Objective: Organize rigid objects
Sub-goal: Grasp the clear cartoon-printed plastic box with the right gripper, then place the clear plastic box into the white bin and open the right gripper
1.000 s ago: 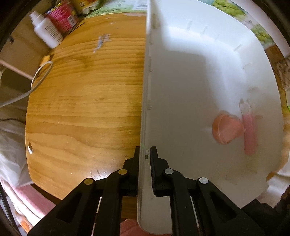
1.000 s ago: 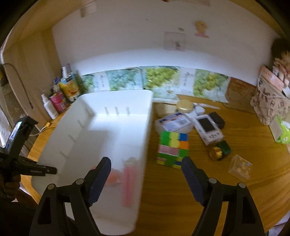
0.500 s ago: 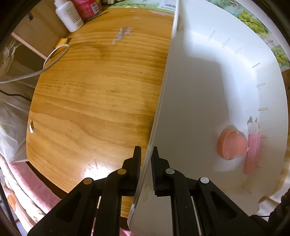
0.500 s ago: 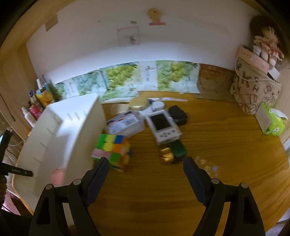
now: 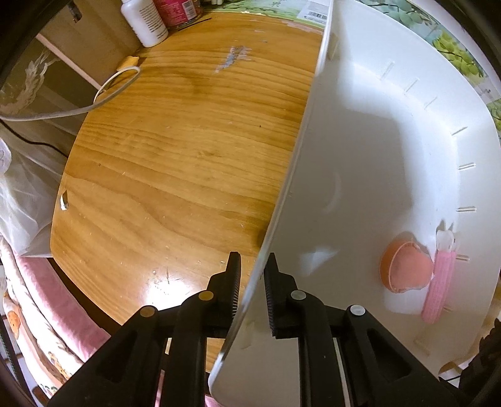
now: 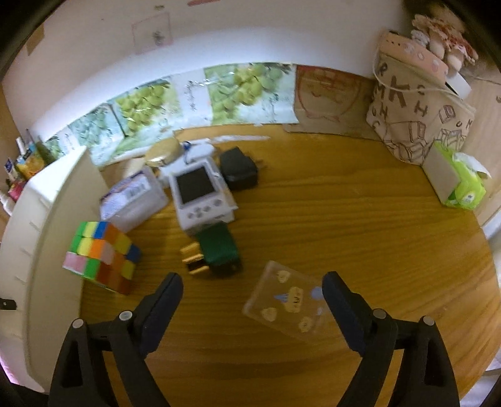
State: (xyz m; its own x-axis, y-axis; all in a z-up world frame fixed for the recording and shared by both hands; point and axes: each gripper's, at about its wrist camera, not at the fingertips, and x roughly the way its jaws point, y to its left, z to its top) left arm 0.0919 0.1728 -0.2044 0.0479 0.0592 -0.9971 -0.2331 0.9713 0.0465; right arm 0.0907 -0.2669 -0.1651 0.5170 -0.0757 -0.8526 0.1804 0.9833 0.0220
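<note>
My left gripper (image 5: 252, 275) is shut on the left wall of the white plastic bin (image 5: 360, 150), which it holds tilted. Inside the bin lie an orange round puff (image 5: 407, 270) and a pink tube (image 5: 440, 283). My right gripper (image 6: 253, 291) is open and empty above the wooden table (image 6: 344, 219). A clear plastic case (image 6: 289, 302) lies between its fingers. Ahead lie a colour cube (image 6: 101, 255), a green and gold box (image 6: 216, 250), a white handheld console (image 6: 198, 194), a black block (image 6: 238, 169) and a clear lidded box (image 6: 131, 198). The bin's edge (image 6: 34, 225) shows at left.
A white bottle (image 5: 144, 18), a pink can (image 5: 175, 11) and a white cable (image 5: 94, 100) sit at the table's far left corner. A patterned bag (image 6: 413, 103) and a green tissue pack (image 6: 460, 178) stand at the right. Fruit-print paper (image 6: 188, 103) lines the back wall.
My right gripper has swung right, away from the bin, and now hangs over the clear case. The bin has turned clockwise in the left wrist view while my left gripper keeps its hold.
</note>
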